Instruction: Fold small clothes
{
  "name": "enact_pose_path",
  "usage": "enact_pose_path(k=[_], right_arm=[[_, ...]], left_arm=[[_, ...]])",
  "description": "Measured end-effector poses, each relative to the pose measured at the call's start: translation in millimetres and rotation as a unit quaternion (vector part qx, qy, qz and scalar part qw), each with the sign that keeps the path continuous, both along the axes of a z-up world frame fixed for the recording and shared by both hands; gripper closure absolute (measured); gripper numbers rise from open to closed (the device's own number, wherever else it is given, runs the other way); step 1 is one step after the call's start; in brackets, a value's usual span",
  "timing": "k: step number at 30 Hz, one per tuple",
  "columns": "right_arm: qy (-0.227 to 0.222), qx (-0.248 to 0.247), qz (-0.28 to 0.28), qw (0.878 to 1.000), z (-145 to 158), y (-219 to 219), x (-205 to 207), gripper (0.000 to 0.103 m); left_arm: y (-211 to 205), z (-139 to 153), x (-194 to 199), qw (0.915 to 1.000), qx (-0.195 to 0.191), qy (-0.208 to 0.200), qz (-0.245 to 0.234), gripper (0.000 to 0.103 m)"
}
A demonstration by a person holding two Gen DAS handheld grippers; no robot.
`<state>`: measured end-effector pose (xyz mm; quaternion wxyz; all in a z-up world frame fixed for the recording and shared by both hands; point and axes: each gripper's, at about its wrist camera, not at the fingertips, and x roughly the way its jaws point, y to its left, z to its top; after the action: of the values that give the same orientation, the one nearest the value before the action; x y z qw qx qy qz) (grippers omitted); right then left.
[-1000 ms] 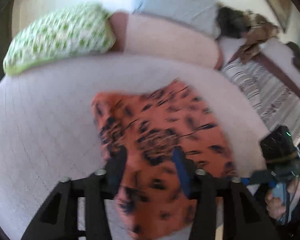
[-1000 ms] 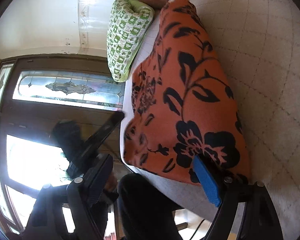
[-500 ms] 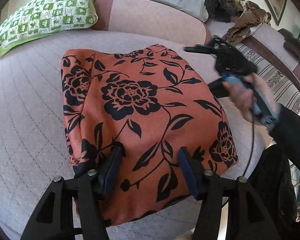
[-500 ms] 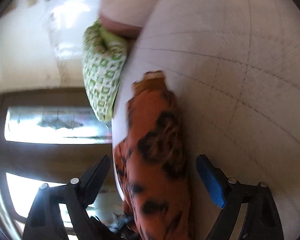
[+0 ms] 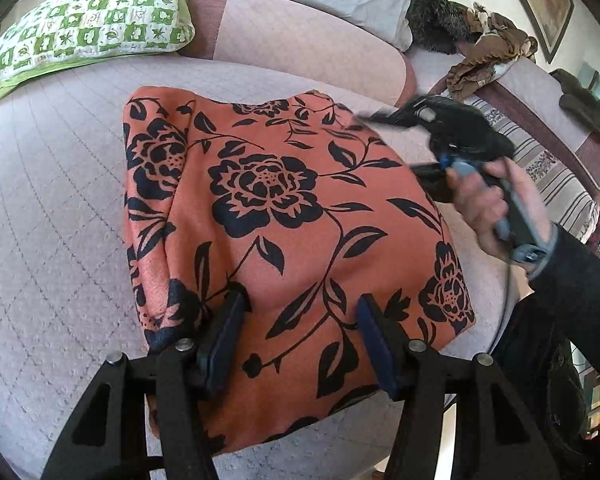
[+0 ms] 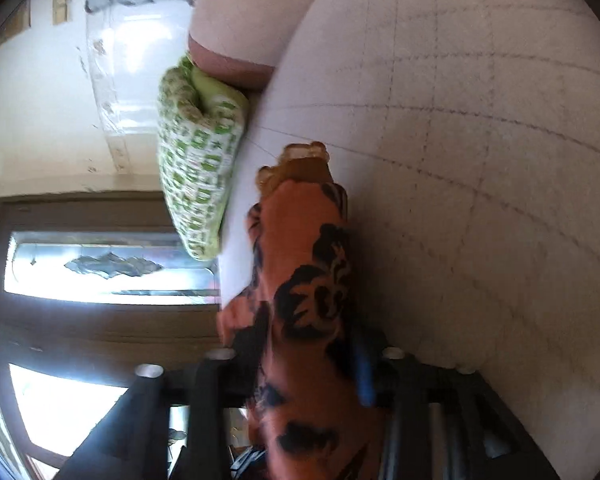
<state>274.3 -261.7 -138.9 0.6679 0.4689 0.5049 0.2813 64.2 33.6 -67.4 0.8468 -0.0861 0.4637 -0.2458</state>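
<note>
Presently, item one on my list: the orange floral garment (image 5: pixel 284 216), black flower print, lying folded on the pale quilted bed cover (image 5: pixel 52 216) near its front edge; no brand, label or writing that I can read on it or anywhere else in either view.

Item two: my left gripper (image 5: pixel 300 320), pointing down at the near part of the garment; its fingers (image 5: pixel 228 328) stand moderately apart with cloth bulging up between them; whether the pads press into the fabric or merely rest on it I cannot tell, as the tips sink out of sight in the folds.

Item three: my right gripper (image 6: pixel 300 352), seen in its own view edge-on to the garment's right side; jaws closing, the folded edge of cloth between them; blur hides whether the pads touch it yet. From the left wrist view the right gripper (image 5: pixel 432 136) is smeared by motion, held by a hand (image 5: pixel 488 204) in a dark sleeve (image 5: pixel 580 292).

Item four, surroundings: green-and-white checked pillow (image 5: pixel 92 24) at the far left of the bed; pink bolster (image 5: pixel 300 40) behind the garment; brown crumpled clothing (image 5: pixel 488 52) on a striped cover further right, shape hard to make out; a stained-glass window (image 6: pixel 108 268) in the right wrist view, partly cut off by the frame edge.
</note>
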Motion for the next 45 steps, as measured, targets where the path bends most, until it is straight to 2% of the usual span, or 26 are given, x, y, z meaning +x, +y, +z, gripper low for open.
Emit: enact_pose_path(k=[1, 7, 11, 12, 13, 14, 16, 18, 20, 21, 22, 23, 25, 27, 29, 30, 32, 36, 37, 38, 39, 40, 41, 42, 43, 45], right_arm=[[-0.004, -0.005, -0.006, 1.000, 5, -3, -8, 0.012], [-0.020, -0.040, 0.039, 0.998, 17, -3, -77, 0.012], [-0.034, -0.075, 0.068, 0.994, 14, 16, -89, 0.013], [-0.036, -0.096, 0.080, 0.991, 13, 19, -88, 0.025], [-0.036, -0.131, 0.098, 0.986, 8, 29, -86, 0.048], [-0.034, -0.150, 0.103, 0.983, 5, 32, -86, 0.049], [-0.047, -0.158, 0.100, 0.981, 19, 32, -91, 0.059], [-0.066, -0.166, 0.093, 0.980, 33, 34, -98, 0.060], [-0.057, -0.159, 0.079, 0.982, 24, 29, -100, 0.060], [-0.031, -0.163, 0.074, 0.983, 6, 23, -101, 0.052], [-0.024, -0.130, 0.061, 0.989, -5, 16, -103, 0.052], [-0.028, -0.123, 0.060, 0.990, -2, 12, -105, 0.049], [-0.022, -0.121, 0.057, 0.991, 12, 7, -114, 0.024], [-0.047, -0.134, 0.061, 0.988, 31, 3, -128, 0.023], [-0.073, -0.144, 0.060, 0.985, 44, -1, -147, 0.019], [-0.073, -0.140, 0.062, 0.985, 44, -2, -156, 0.017], [-0.070, -0.155, 0.075, 0.983, 40, 2, -170, 0.017], [-0.084, -0.181, 0.092, 0.976, 34, 21, -183, 0.017], [-0.083, -0.182, 0.095, 0.975, 32, 25, -184, 0.017], [-0.080, -0.185, 0.101, 0.974, 26, 31, -176, 0.018], [-0.080, -0.191, 0.107, 0.972, 22, 32, -178, 0.027], [-0.080, -0.202, 0.109, 0.970, 19, 33, -178, 0.037], [-0.077, -0.205, 0.106, 0.970, 18, 30, -178, 0.041], [-0.072, -0.200, 0.102, 0.972, 16, 27, -175, 0.049], [-0.065, -0.194, 0.100, 0.974, 14, 19, -175, 0.054], [-0.053, -0.174, 0.096, 0.979, 6, 9, -173, 0.055]], left_arm=[[0, 0, 0, 1.0000, 0.000, 0.001, 0.001, 0.044], [-2, 4, -4, 1.0000, 0.003, -0.003, 0.006, 0.044], [-4, 1, -3, 1.0000, 0.004, -0.004, 0.006, 0.044], [-3, 1, -3, 1.0000, 0.000, -0.003, 0.006, 0.044], [-2, 1, -3, 1.0000, -0.002, -0.002, 0.006, 0.044], [-2, 1, -3, 1.0000, -0.004, -0.002, 0.007, 0.044], [-1, 2, -5, 0.9999, -0.006, -0.003, 0.008, 0.044], [0, 1, -6, 0.9999, -0.007, -0.004, 0.009, 0.044], [0, 1, -6, 0.9999, -0.008, -0.004, 0.009, 0.044], [-1, 1, -6, 0.9999, -0.008, -0.004, 0.008, 0.044], [-1, 1, -6, 0.9999, -0.006, -0.005, 0.008, 0.044], [0, 2, -7, 0.9999, -0.006, -0.007, 0.008, 0.044], [4, 4, -7, 0.9998, -0.013, -0.004, 0.013, 0.044], [12, 18, -12, 0.9989, -0.026, -0.010, 0.039, 0.044], [30, 38, -25, 0.9945, -0.063, -0.049, 0.069, 0.041], [46, 46, -33, 0.9894, -0.072, -0.062, 0.110, 0.030], [64, 41, -36, 0.9841, -0.070, -0.038, 0.159, 0.025], [66, 15, -32, 0.9849, -0.054, 0.027, 0.162, 0.025], [60, 9, -31, 0.9864, -0.042, 0.042, 0.153, 0.032], [55, 0, -28, 0.9867, -0.032, 0.063, 0.146, 0.052], [55, -14, -24, 0.9833, -0.033, 0.099, 0.149, 0.082], [64, -19, -25, 0.9748, -0.069, 0.115, 0.178, 0.086], [71, -16, -27, 0.9688, -0.100, 0.125, 0.189, 0.087], [71, -8, -29, 0.9702, -0.109, 0.112, 0.185, 0.087], [70, -6, -30, 0.9736, -0.101, 0.101, 0.178, 0.086], [69, -25, -25, 0.9716, -0.085, 0.136, 0.174, 0.081]])
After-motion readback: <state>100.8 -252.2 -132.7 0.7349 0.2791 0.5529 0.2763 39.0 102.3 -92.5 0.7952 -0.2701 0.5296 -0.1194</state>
